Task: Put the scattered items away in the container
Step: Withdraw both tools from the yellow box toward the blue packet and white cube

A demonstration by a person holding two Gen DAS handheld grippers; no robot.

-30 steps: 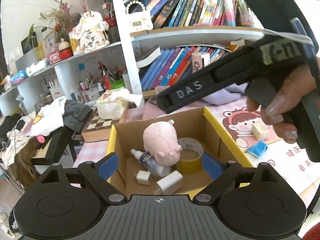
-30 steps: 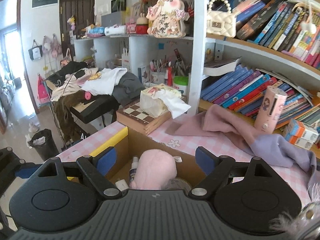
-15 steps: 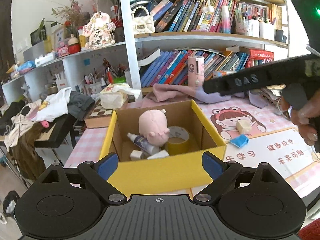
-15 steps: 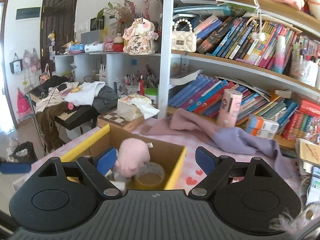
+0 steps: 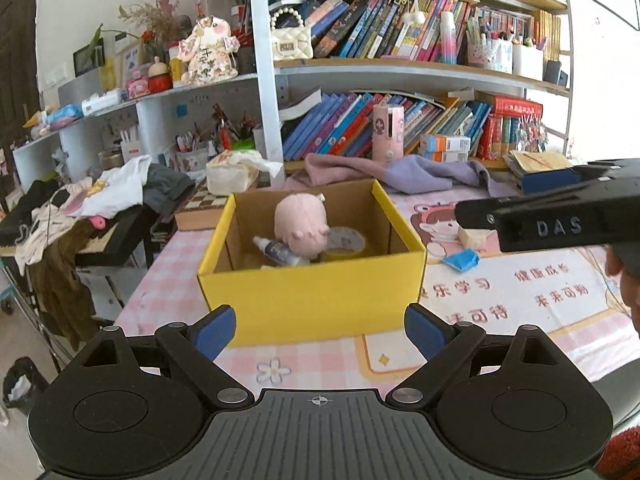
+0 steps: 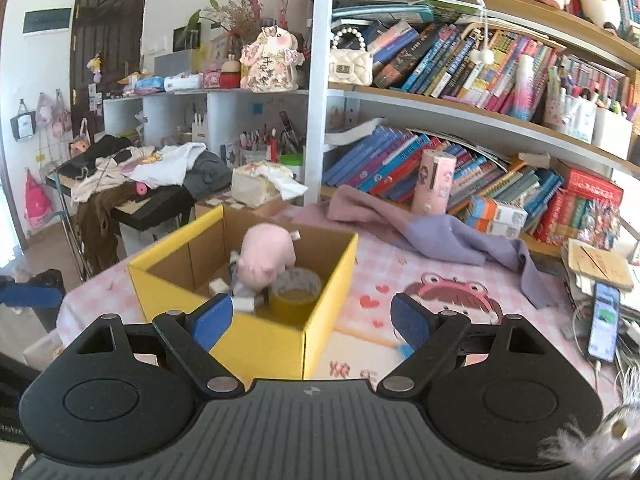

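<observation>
Both the left gripper (image 5: 318, 326) and the right gripper (image 6: 311, 316) are held wide, nothing between the pads. At twelve o'clock the yellow box (image 5: 312, 300) is seen, with a pink plush (image 5: 301, 222), tape roll (image 5: 346, 242) and bottle (image 5: 276, 249) inside. At two o'clock a blue item (image 5: 462, 259) and cream block (image 5: 474, 237) lie on the mat (image 5: 520, 296).

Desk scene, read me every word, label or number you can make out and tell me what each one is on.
"DAS": raised letters on the side of the right gripper, seen in the left wrist view.
Red Chinese characters on the desk mat: printed large, but I cannot read them reliably.
Book spines on the shelves: too small and blurred.
Characters on the pig ornament: too blurred.
</observation>
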